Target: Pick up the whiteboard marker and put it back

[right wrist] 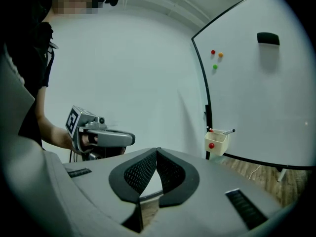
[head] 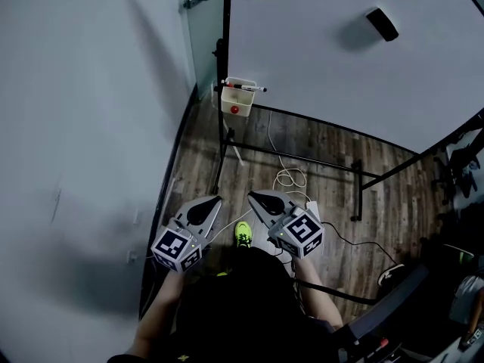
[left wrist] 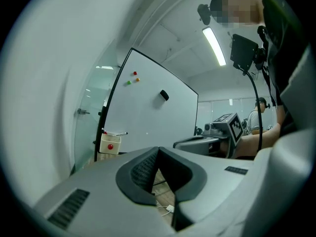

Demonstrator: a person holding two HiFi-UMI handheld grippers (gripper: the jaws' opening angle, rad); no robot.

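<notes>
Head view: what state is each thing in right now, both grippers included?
left gripper, shut, empty.
right gripper, shut, empty.
holder, hanging by the edge of the whiteboard.
whiteboard marker, lying across the holder's top, untouched.
eraser, stuck on the whiteboard.

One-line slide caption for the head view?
Left gripper and right gripper, both shut and empty, over the floor, short of the whiteboard and its box with the marker across the top.

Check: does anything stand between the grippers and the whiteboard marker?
Nothing visible does. The white marker lies across the cream plastic box at the whiteboard's edge; only wooden floor separates it from the left gripper and right gripper.
</notes>
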